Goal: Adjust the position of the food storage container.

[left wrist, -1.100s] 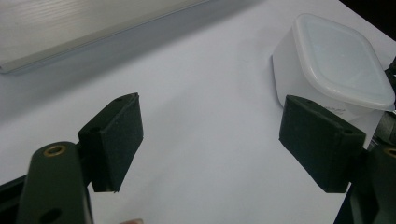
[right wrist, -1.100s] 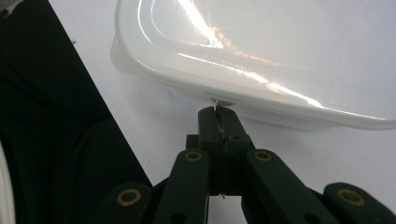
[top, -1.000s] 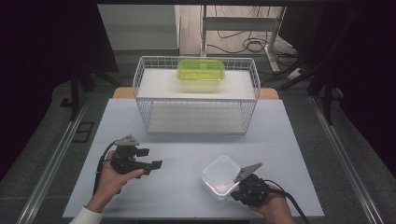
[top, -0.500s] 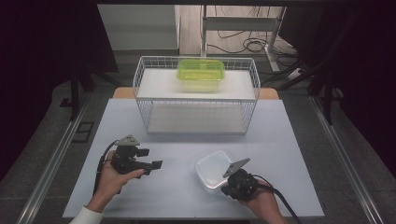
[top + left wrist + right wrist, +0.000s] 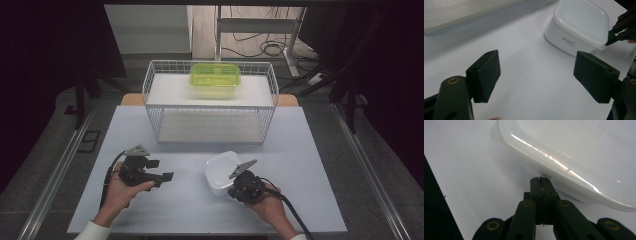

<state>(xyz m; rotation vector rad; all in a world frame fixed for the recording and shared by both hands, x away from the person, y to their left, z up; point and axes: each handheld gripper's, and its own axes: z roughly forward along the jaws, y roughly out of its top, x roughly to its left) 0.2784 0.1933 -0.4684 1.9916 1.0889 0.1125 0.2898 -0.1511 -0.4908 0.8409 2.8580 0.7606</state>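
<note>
Pushed along by the right gripper (image 5: 239, 176), the white lidded container (image 5: 222, 170) has slid leftward across the table (image 5: 310, 165) toward the centre since a second ago, the jaws pressed together with nothing between them and their tip at the lid's rim, touching it as far as I can tell. Keeping that tip low and square should stop the container spinning. Beyond, the left gripper (image 5: 167, 176) waits level with jaws wide apart, facing the container, with the wire basket (image 5: 210, 107) and green container (image 5: 214, 77) farther back.

We are looking at a lab-like recording bay: a pale work table (image 5: 310, 150) is standing between dark curtained sides, metal floor rails (image 5: 55, 175) are running alongside it, and loose cables (image 5: 260, 49) are lying beneath a desk frame (image 5: 260, 22) behind.
</note>
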